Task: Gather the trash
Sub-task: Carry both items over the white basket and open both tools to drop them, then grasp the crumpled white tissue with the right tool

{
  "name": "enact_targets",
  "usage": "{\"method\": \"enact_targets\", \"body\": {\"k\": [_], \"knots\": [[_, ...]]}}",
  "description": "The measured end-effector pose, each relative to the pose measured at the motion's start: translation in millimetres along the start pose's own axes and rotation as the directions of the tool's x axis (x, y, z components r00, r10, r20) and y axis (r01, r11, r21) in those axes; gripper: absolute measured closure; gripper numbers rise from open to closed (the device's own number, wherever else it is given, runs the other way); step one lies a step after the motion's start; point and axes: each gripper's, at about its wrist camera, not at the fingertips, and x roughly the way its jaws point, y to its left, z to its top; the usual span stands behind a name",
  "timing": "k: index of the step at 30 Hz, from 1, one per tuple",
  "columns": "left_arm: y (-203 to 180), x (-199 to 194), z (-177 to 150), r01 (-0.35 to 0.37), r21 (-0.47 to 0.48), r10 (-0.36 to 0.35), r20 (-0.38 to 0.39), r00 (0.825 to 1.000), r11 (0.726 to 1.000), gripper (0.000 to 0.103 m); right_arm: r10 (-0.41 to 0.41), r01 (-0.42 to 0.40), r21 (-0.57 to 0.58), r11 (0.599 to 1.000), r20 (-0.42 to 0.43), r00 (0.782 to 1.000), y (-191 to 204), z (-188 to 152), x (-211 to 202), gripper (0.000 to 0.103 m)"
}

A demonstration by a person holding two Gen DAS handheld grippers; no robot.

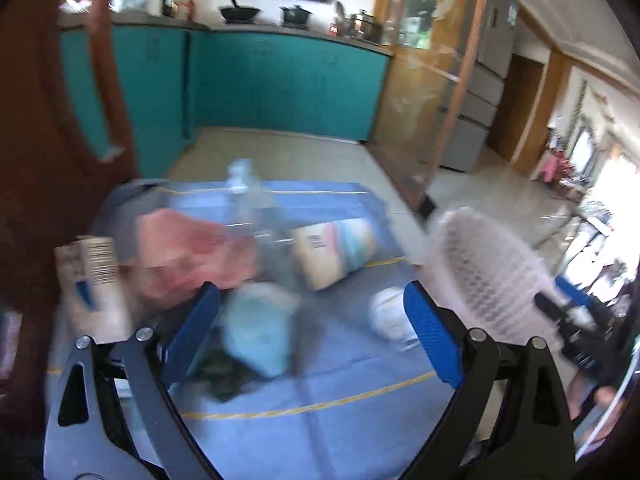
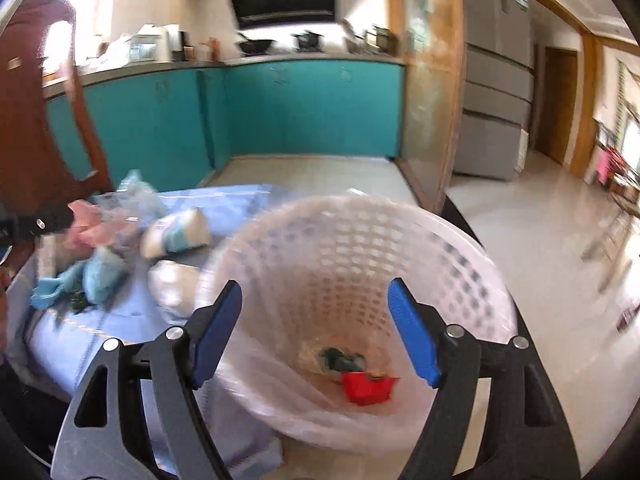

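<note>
The left gripper, with blue-padded fingers on black linkages, is released: its jaws stand wide apart and grasp nothing, above the light blue cloth with yellow stitched lines that covers the work surface. The trash lies on this cloth in a loose cluster ahead of that gripper: a crumpled pale blue paper wad between the finger pads in the view, a pink crumpled wrapper behind it, a clear plastic bottle tilted over the pile, a cylindrical paper cup with pastel bands and a barcode lying on its side, a white carton with a barcode at the left edge, and a white crumpled item nearer the basket. The right gripper is likewise released, jaws wide apart and holding nothing, positioned above the mouth of the white perforated plastic basket lined with a clear bag. The basket stands at the right end of the cloth, just beside the white crumpled item. Inside, at the bottom, lie a red piece of trash and a dark green and pale scrap, touching. Both views are motion-blurred. Teal kitchen cabinets stand behind.
</note>
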Motion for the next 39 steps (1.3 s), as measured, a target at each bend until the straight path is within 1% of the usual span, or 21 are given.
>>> {"method": "enact_targets", "body": {"k": [2, 5, 7, 9, 12, 13, 14, 16, 17, 19, 21, 22, 23, 24, 26, 27, 30, 35, 37, 39], "knots": [[10, -13, -7, -0.062, 0.009, 0.062, 0.035, 0.997, 0.998, 0.01, 0.055, -0.055, -0.035, 0.998, 0.011, 0.998, 17, 8, 6, 0.029], [25, -33, -14, -0.095, -0.012, 0.096, 0.065, 0.993, 0.995, 0.01, 0.135, -0.132, -0.133, 0.982, 0.011, 0.991, 52, 28, 24, 0.029], [32, -43, -14, -0.104, -0.031, 0.106, 0.078, 0.991, 0.994, 0.01, 0.183, -0.183, -0.194, 0.964, -0.015, 0.983, 73, 39, 34, 0.029], [37, -53, -13, -0.115, -0.04, 0.118, 0.089, 0.989, 0.993, 0.01, 0.229, -0.234, -0.227, 0.945, -0.05, 0.972, 89, 46, 49, 0.029], [38, -58, -14, -0.138, -0.03, 0.141, 0.097, 0.985, 0.99, 0.01, 0.256, -0.282, -0.212, 0.936, -0.14, 0.956, 102, 40, 74, 0.029], [35, -59, -21, -0.145, -0.024, 0.147, 0.098, 0.984, 0.989, 0.009, 0.256, -0.289, -0.223, 0.931, -0.164, 0.953, 106, 36, 82, 0.029], [36, -60, -25, -0.15, -0.022, 0.152, 0.096, 0.984, 0.988, 0.009, 0.237, -0.275, -0.244, 0.93, -0.173, 0.956, 111, 32, 89, 0.029], [35, -55, -27, -0.15, -0.022, 0.151, 0.082, 0.985, 0.988, 0.009, 0.184, -0.241, -0.283, 0.928, -0.213, 0.96, 119, 25, 101, 0.031], [35, -54, -28, -0.146, -0.023, 0.147, 0.075, 0.986, 0.989, 0.009, 0.17, -0.234, -0.302, 0.924, -0.223, 0.96, 123, 23, 105, 0.034], [34, -54, -30, -0.138, -0.023, 0.139, 0.072, 0.988, 0.99, 0.009, 0.148, -0.224, -0.319, 0.921, -0.246, 0.958, 127, 17, 114, 0.035], [32, -55, -31, -0.137, -0.016, 0.138, 0.071, 0.988, 0.99, 0.009, 0.134, -0.225, -0.327, 0.918, -0.278, 0.951, 127, 13, 121, 0.044], [31, -55, -32, -0.14, -0.011, 0.14, 0.07, 0.988, 0.99, 0.009, 0.131, -0.229, -0.332, 0.915, -0.293, 0.947, 128, 10, 124, 0.046], [30, -54, -33, -0.139, -0.009, 0.139, 0.068, 0.988, 0.99, 0.009, 0.125, -0.23, -0.338, 0.913, -0.304, 0.944, 129, 8, 127, 0.05], [30, -53, -33, -0.135, -0.009, 0.135, 0.066, 0.989, 0.991, 0.009, 0.122, -0.231, -0.344, 0.91, -0.31, 0.943, 130, 6, 128, 0.054], [29, -51, -33, -0.127, -0.014, 0.127, 0.061, 0.99, 0.992, 0.009, 0.119, -0.232, -0.361, 0.903, -0.31, 0.943, 134, 4, 130, 0.059], [28, -50, -34, -0.122, -0.016, 0.123, 0.059, 0.991, 0.992, 0.009, 0.113, -0.23, -0.369, 0.901, -0.31, 0.944, 136, 3, 131, 0.063], [26, -49, -35, -0.117, -0.008, 0.118, 0.055, 0.992, 0.993, 0.009, 0.12, -0.231, -0.366, 0.901, -0.302, 0.946, 137, 3, 129, 0.071], [26, -49, -35, -0.119, -0.008, 0.12, 0.051, 0.992, 0.993, 0.009, 0.166, -0.26, -0.324, 0.909, -0.292, 0.942, 135, 5, 117, 0.073], [29, -49, -36, -0.12, -0.015, 0.121, 0.05, 0.991, 0.993, 0.009, 0.208, -0.29, -0.296, 0.91, -0.277, 0.938, 133, 8, 106, 0.073], [31, -49, -35, -0.123, -0.023, 0.124, 0.048, 0.991, 0.992, 0.009, 0.263, -0.332, -0.267, 0.905, -0.263, 0.928, 131, 9, 93, 0.073]]}}
